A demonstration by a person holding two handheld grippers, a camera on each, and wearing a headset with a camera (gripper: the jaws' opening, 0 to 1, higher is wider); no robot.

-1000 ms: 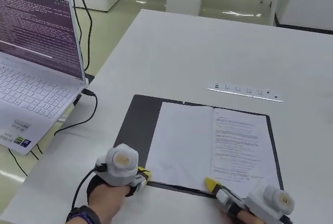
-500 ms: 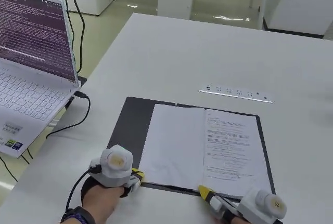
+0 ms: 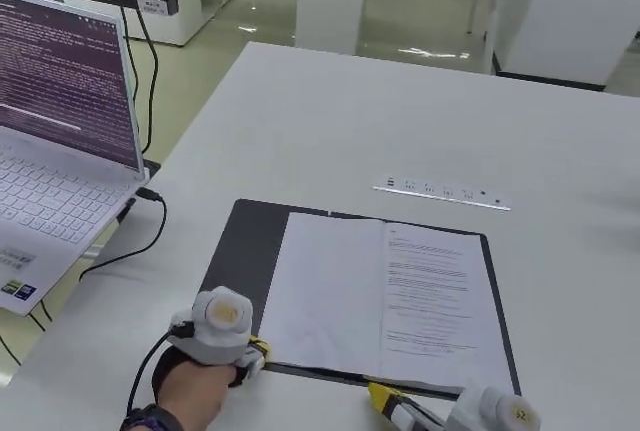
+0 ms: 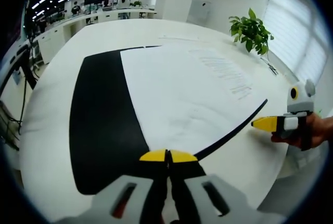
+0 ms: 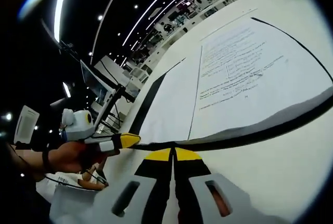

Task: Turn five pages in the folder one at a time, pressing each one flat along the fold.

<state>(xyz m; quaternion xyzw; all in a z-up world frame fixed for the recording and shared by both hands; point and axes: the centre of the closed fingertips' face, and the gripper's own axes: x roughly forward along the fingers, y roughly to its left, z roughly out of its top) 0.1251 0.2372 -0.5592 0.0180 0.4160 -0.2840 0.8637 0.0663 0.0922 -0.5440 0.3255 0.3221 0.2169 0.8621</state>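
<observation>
Black folder [image 3: 250, 251] just before left hand-held gripper [image 3: 258, 349]

Left claw [image 3: 257, 349]: grey-white rounded housing, cream disc on top, yellow tips, black cable [image 3: 148, 369] behind. Dark wristband [image 3: 150, 417] at wrist. Right claw [image 3: 383, 395]: same build, yellow tips.

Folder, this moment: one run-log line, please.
folder open flat on table | blank page left, printed page right | left tongs shut at near edge | right tongs shut at near edge by fold
</observation>
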